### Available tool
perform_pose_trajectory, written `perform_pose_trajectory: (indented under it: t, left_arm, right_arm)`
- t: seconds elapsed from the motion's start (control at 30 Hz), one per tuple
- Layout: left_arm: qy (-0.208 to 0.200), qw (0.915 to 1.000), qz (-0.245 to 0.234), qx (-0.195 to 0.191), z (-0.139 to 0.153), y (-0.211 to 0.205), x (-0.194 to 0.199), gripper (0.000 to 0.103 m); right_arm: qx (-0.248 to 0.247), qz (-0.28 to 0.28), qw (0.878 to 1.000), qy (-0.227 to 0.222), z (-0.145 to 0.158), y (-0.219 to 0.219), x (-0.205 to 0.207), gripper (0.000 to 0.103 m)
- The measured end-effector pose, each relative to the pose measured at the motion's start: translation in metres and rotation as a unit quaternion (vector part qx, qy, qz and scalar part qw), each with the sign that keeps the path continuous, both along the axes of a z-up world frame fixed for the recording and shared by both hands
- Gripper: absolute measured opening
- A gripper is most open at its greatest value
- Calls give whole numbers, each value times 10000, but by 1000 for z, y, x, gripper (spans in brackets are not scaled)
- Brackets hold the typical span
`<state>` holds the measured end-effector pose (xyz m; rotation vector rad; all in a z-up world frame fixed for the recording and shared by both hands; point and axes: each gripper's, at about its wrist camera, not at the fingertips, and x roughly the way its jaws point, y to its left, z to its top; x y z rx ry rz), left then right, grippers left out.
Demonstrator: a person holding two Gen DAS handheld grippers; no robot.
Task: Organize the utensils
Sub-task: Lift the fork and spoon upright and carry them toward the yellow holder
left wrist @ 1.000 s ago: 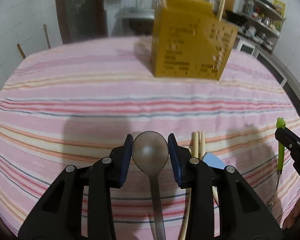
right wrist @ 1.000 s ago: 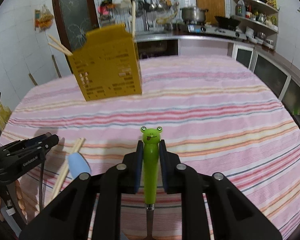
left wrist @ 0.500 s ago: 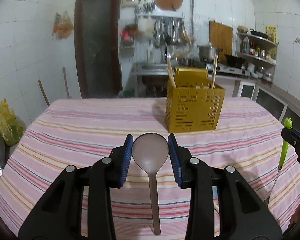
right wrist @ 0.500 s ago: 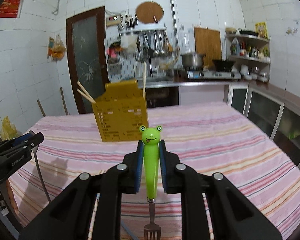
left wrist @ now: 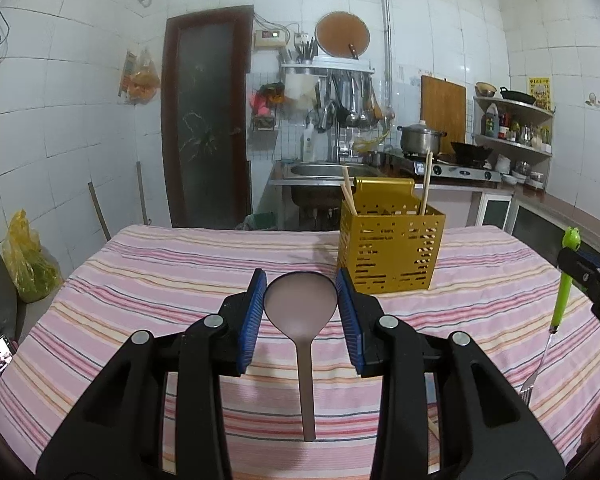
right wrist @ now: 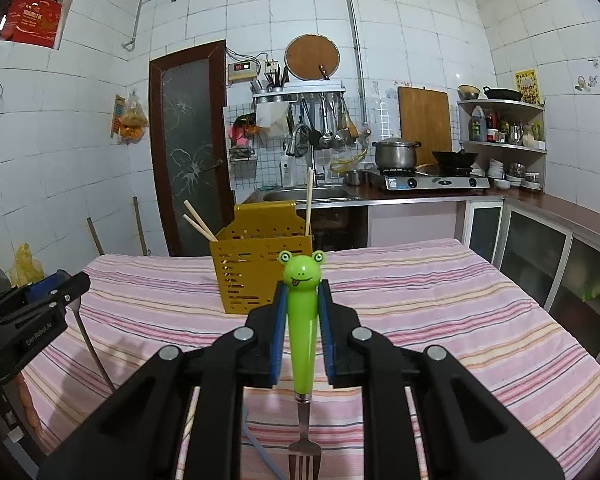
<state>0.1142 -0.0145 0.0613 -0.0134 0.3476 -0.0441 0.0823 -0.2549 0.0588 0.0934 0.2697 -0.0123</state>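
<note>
left tool (left wrist: 300, 312): squeezes spoon (left wrist: 301, 308) by its bowl, handle hanging down, ready to drop in | right tool (right wrist: 302, 328): pinches frog fork (right wrist: 302, 320), prongs down | yellow utensil holder (left wrist: 392, 250): middle right, on the striped counter (left wrist: 160, 280), chopsticks (left wrist: 348, 196) inside

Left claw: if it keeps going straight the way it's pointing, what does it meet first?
Probably the striped tablecloth, just left of the yellow utensil caddy; the left claw points slightly downward, depth unclear.
</note>
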Motion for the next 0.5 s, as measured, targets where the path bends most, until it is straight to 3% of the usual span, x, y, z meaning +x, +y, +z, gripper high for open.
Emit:
perform_pose_trajectory:
  t: [0.5]
  left_arm:
    - [-313,9993,37,-216,16,4,1,35]
  right_arm:
    - [-25,-4,10000,-44,5,1,7,16]
